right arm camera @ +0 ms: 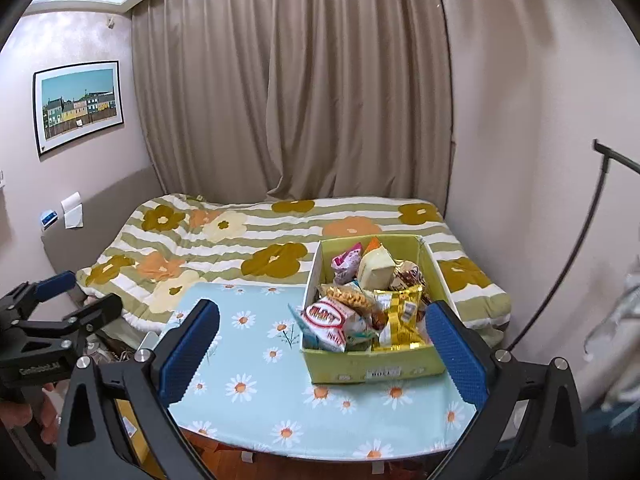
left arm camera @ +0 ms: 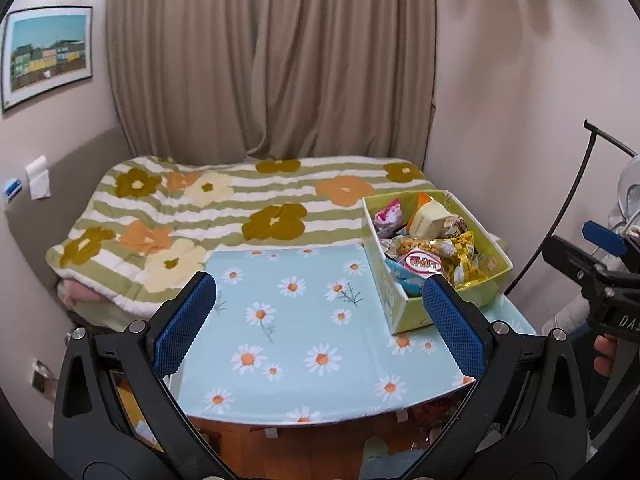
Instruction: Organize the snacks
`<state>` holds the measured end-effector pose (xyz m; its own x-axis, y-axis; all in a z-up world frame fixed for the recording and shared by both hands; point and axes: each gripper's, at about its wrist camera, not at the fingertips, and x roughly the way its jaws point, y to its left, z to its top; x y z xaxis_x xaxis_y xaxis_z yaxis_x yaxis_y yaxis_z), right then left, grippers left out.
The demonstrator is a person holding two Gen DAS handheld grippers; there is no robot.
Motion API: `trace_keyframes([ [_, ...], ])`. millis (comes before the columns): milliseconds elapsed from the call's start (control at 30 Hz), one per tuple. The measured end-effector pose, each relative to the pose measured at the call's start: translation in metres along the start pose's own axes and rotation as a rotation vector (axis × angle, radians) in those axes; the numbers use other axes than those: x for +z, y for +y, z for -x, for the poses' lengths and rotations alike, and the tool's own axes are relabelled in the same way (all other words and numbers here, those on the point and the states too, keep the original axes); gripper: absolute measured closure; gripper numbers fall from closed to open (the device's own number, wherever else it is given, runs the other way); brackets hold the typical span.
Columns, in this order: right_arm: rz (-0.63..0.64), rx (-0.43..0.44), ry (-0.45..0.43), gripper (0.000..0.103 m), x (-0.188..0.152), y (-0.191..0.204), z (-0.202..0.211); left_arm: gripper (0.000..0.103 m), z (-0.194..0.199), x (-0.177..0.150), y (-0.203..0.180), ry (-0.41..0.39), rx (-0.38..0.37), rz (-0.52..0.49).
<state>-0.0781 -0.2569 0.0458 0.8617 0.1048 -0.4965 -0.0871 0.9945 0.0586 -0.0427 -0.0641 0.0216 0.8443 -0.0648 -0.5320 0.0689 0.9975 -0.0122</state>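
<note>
- The left gripper (left arm camera: 320, 320) is held wide open and empty above the bare daisy-print table (left arm camera: 288, 344).
- A green box (right arm camera: 372, 366) heaped with snack packets (right arm camera: 360, 304) is set at the table's far right, its long axis running away.
- The right gripper (right arm camera: 322, 346), nearer, is spread wide and empty, framing the box.

Green box (right arm camera: 372, 368) on the table, heaped with packeted snacks (right arm camera: 360, 304).

Soft even light, fisheye-warped edges
</note>
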Motion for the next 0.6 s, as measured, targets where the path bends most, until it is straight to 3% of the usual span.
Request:
trace_keyframes([
  [333, 0.011, -0.041, -0.033, 0.000, -0.017, 0.019, 0.028, 0.001, 0.043, -0.022, 0.023, -0.049, -0.011, 0.011],
  [600, 0.007, -0.040, -0.040, 0.000, -0.016, 0.024, 0.029, 0.001, 0.048, -0.021, 0.025, -0.068, -0.008, -0.006],
])
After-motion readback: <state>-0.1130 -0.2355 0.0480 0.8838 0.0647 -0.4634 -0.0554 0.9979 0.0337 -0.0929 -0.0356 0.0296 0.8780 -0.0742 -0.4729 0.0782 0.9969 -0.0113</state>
